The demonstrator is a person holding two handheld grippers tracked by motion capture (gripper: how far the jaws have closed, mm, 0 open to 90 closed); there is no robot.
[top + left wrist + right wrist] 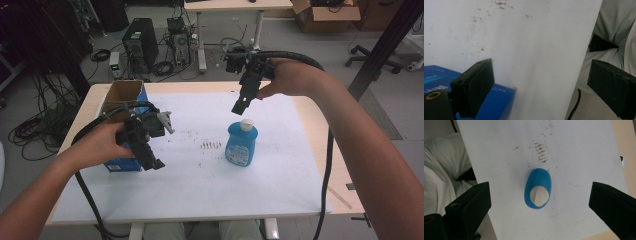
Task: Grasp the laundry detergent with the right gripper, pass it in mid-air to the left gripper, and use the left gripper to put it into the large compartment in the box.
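A bottle (241, 145) stands upright on the sheet (200, 190) that covers the table (310, 115), right of the middle. An open cardboard box (122, 97) sits at the sheet's left edge. The right gripper (242, 105) hangs above the bottle, apart from it. The left gripper (150, 161) hangs at the box's near side. Behind the table, a computer tower (140, 42) stands on the floor.

1. The right gripper (540, 202) looks straight down, its two black jaws spread wide apart with nothing between them but open space.
2. A blue bottle (537, 185) with a white cap (539, 196) stands upright on the white sheet (506, 155), seen from above between the jaws, touching neither.
3. Brown smudges (541, 152) mark the sheet just beyond the bottle.
4. The person's pale clothing (439, 177) lies left of the bottle, past the sheet's edge.
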